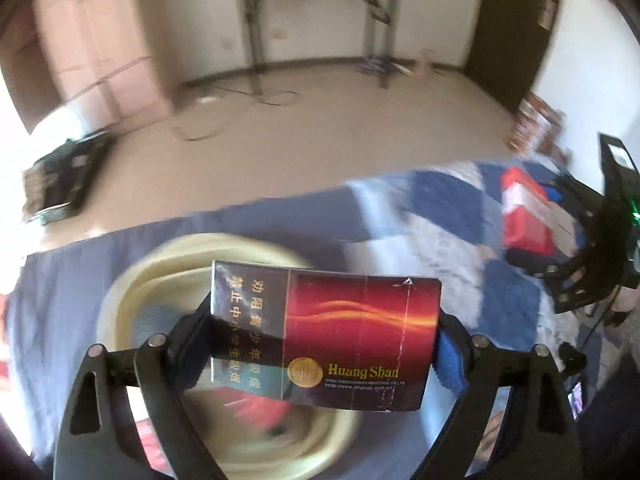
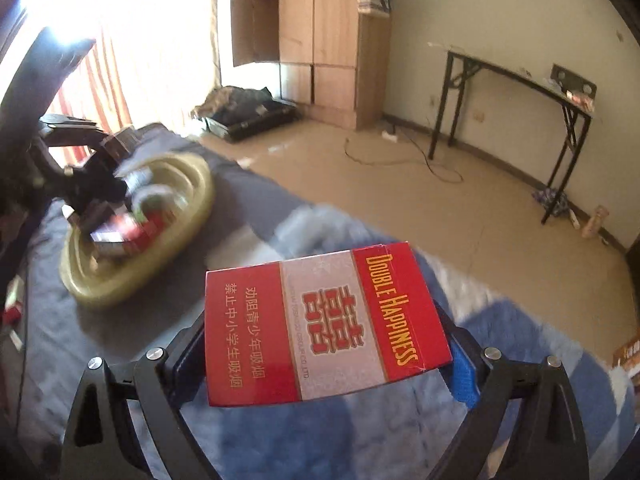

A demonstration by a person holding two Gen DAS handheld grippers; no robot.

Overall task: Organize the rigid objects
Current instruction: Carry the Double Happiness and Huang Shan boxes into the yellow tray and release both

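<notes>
Packs [image 2: 120, 232] in basin [image 2: 192, 200]

You were in a home bedroom. Blue blanket [image 2: 320, 440] on the bed, wooden wardrobe [image 2: 320, 40], curtained window [image 2: 108, 80].

A dark red cigarette pack [image 1: 326, 336] hangs lengthwise above a cream basin [image 1: 132, 280]; a bright red pack [image 2: 326, 330] sits at the basin's four o'clock.

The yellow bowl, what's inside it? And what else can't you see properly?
- Yellow bowl contents: left wrist view, blurred and hidden behind the dark Huang Shan box in the left gripper.
- Same bowl, right wrist view: red boxes blurred, partly behind the other gripper.
- Items on the black table: too small.
- Blanket under the red Double Happiness box: covered.
</notes>
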